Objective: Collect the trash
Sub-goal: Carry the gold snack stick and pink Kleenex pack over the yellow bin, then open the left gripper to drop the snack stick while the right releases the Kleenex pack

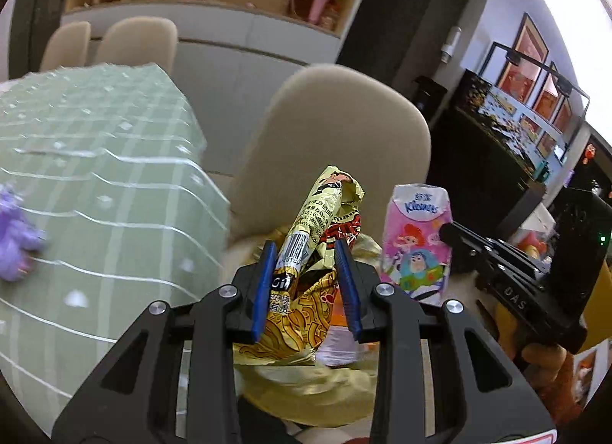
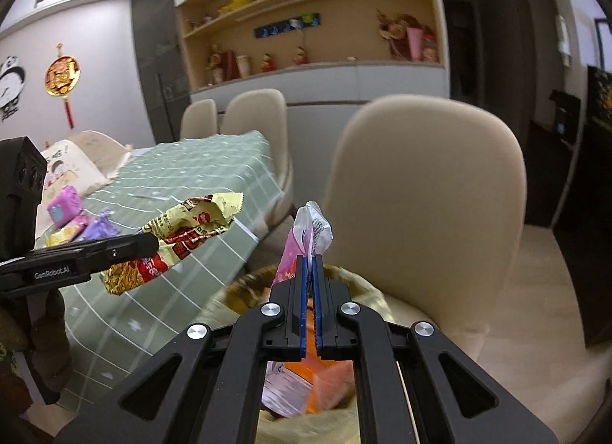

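My left gripper (image 1: pixel 307 252) is shut on a crumpled yellow noodle wrapper (image 1: pixel 310 252) and holds it up beside the table edge. The wrapper also shows in the right wrist view (image 2: pixel 176 241), sticking out of the left gripper (image 2: pixel 147 243). My right gripper (image 2: pixel 310 264) is shut on a pink Kleenex tissue packet (image 2: pixel 306 229), also seen in the left wrist view (image 1: pixel 417 241). Both are held above a yellowish bag (image 2: pixel 359 283) with orange and white trash inside (image 2: pixel 325 375).
A table with a green checked cloth (image 1: pixel 114 183) lies at the left, with a purple toy (image 1: pixel 15 237) and pink and purple items (image 2: pixel 65 210) on it. A beige chair (image 2: pixel 420 183) stands just behind the bag. More chairs and a shelf unit (image 2: pixel 313 23) are farther back.
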`<state>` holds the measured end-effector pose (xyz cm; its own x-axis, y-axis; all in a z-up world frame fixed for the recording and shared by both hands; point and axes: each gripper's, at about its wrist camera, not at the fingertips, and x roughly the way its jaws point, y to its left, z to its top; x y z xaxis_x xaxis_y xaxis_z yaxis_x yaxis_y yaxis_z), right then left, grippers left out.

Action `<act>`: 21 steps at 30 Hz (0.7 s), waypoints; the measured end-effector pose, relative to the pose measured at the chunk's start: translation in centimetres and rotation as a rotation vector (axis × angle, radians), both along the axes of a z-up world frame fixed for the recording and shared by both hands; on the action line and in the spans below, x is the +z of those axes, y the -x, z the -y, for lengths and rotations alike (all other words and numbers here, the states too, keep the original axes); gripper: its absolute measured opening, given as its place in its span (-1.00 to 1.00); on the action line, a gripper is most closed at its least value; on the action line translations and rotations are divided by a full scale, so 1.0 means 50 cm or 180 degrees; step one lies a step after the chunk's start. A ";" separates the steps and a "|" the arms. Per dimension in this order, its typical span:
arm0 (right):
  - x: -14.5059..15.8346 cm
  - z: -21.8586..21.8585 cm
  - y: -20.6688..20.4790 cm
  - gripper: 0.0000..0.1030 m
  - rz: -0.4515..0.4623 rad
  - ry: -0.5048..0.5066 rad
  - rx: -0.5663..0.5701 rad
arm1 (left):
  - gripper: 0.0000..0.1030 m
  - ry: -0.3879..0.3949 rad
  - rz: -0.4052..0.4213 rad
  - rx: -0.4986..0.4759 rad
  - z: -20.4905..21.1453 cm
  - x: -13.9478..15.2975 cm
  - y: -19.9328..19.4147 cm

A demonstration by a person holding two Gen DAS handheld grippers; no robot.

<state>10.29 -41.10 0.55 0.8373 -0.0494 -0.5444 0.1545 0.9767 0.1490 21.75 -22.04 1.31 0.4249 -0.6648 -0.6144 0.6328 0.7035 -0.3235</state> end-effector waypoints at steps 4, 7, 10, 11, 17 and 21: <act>-0.028 0.035 0.011 -0.90 -0.0044 -0.0076 -0.0121 | -0.41 -0.0088 -0.0180 -0.0128 0.054 -0.043 0.004; -0.041 0.049 0.016 -0.90 -0.0061 -0.0032 -0.0211 | -0.41 -0.0234 -0.0373 -0.0252 0.091 -0.088 -0.002; -0.052 0.066 0.017 -0.90 -0.0079 -0.0007 -0.0291 | -0.40 -0.0333 -0.0549 -0.0299 0.126 -0.134 -0.010; -0.054 0.070 0.016 -0.90 -0.0078 -0.0043 -0.0299 | -0.36 -0.0371 -0.0600 -0.0322 0.137 -0.150 -0.013; -0.052 0.058 0.011 -0.90 -0.0011 -0.0058 -0.0178 | 0.03 -0.0316 -0.0696 -0.0248 0.140 -0.167 -0.018; -0.064 0.029 -0.012 -0.90 -0.0007 -0.0176 0.0024 | 0.07 -0.0195 -0.0553 0.0031 0.093 -0.131 -0.020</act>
